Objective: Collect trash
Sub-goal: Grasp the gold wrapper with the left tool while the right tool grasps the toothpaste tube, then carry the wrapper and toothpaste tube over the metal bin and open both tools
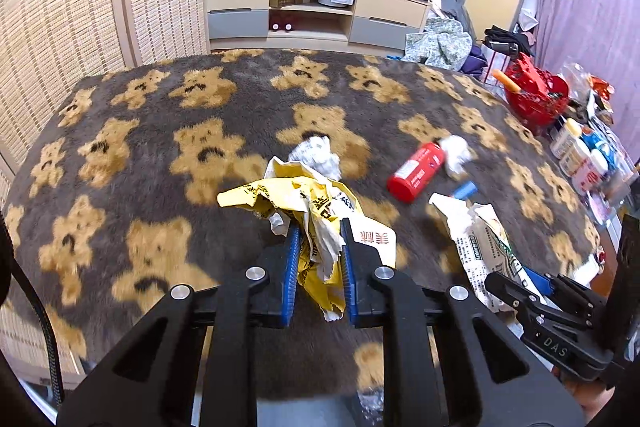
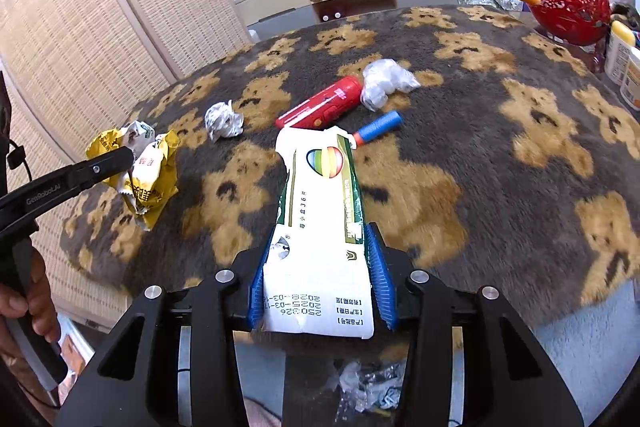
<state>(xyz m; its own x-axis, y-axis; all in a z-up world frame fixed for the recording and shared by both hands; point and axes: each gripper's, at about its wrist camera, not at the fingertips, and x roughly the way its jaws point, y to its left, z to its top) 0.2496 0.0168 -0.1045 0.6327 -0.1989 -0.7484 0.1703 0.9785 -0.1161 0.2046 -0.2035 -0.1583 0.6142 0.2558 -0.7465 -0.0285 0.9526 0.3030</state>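
My left gripper [image 1: 319, 227] is shut on a crumpled yellow wrapper [image 1: 304, 203], lifted off the bear-print blanket [image 1: 160, 155]; the same wrapper [image 2: 150, 179] shows at the left in the right wrist view. My right gripper [image 2: 318, 239] is shut on a flattened white and green carton [image 2: 320, 227], also seen as the carton [image 1: 480, 247] low right in the left wrist view. On the blanket lie a red tube [image 2: 320, 103], a crumpled white paper ball [image 2: 223, 119], a white plastic wad [image 2: 384, 81] and a blue foam dart [image 2: 378, 127].
A red basket [image 2: 572, 7] and several bottles [image 1: 576, 151] crowd the table's right edge. A TV cabinet [image 1: 312, 11] stands beyond the far edge, a woven screen [image 1: 60, 19] at left. More scraps [image 2: 368, 387] lie below the near edge. A hand [image 2: 24, 307] holds the left gripper's handle.
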